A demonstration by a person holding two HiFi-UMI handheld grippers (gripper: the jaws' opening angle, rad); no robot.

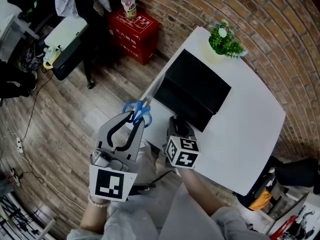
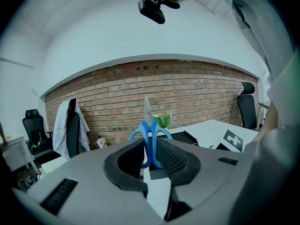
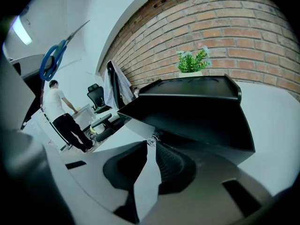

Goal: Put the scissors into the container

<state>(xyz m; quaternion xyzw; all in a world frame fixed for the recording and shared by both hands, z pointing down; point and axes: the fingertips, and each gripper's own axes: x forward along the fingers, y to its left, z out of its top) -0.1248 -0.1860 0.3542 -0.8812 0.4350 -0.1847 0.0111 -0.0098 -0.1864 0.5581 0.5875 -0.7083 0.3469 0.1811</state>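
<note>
Gripped blue scissors (image 2: pixel 149 130) in left gripper (image 2: pixel 150 150) beside black container (image 1: pixel 192 91); held right gripper (image 3: pixel 151 142) closed, empty, at container's edge; red box (image 1: pixel 134 31) print unreadable

Potted plant (image 1: pixel 226 40); red box (image 1: pixel 134 29)

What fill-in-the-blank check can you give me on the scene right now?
1. The scissors are clamped between the fingers of the ____ gripper.
2. The scissors' handles are coloured ____.
3. On the white table, the container is coloured ____.
4. The potted plant stands at the table corner nearest the ____ wall.

Missing words: left; blue; black; brick
</note>
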